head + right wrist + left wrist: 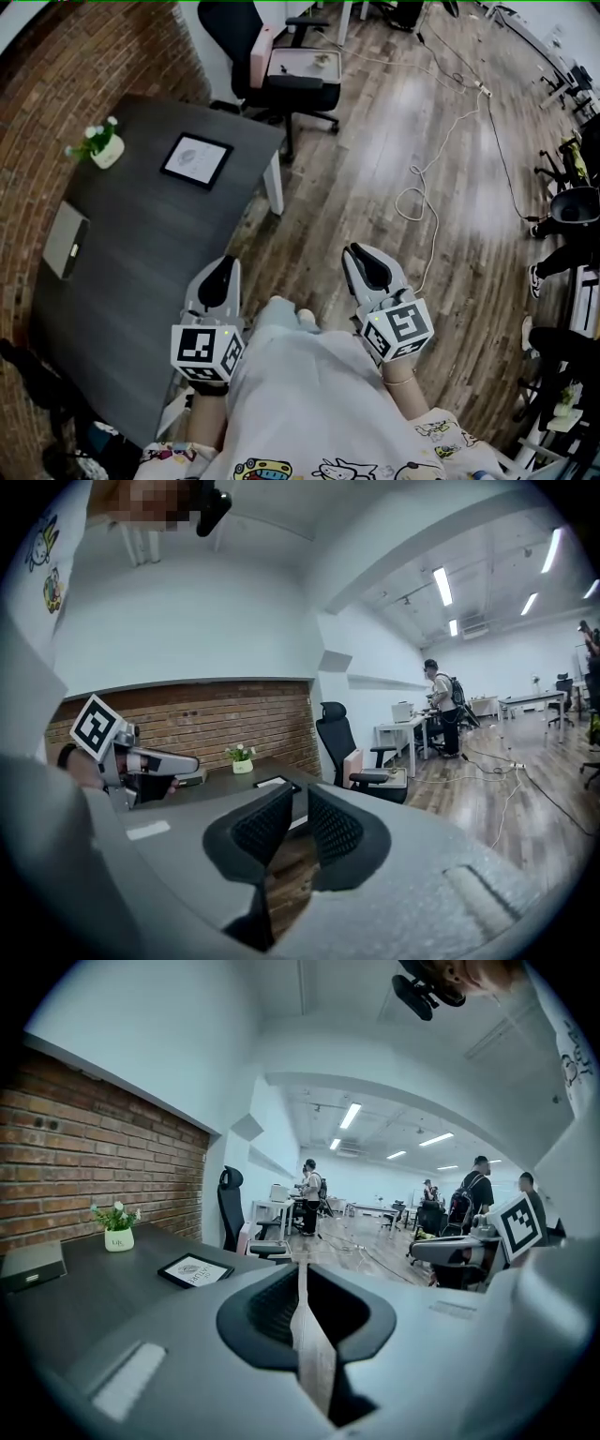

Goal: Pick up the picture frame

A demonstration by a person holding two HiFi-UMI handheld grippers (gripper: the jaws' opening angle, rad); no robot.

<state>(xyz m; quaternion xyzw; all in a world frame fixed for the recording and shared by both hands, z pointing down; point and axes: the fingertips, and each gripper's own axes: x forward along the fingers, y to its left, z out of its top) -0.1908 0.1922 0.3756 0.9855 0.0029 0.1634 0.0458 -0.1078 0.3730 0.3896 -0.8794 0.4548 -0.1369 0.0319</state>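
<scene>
The picture frame point(197, 160) is a thin black frame around a pale print, lying flat near the far end of the dark table point(141, 272). It also shows in the left gripper view point(195, 1270) and, small, in the right gripper view point(272, 783). My left gripper point(223, 272) hovers at the table's near right edge, well short of the frame, its jaws point(300, 1274) drawn to a hairline slit with nothing in them. My right gripper point(364, 261) hangs over the wooden floor beside the table, a narrow gap between its empty jaws point(300, 799).
A small potted plant point(101, 145) stands at the table's far left, and a grey box point(66, 240) lies by the brick wall. A black office chair point(281, 66) stands past the table's far end. Cables point(422, 187) trail over the floor. People stand at desks point(309, 1194) further off.
</scene>
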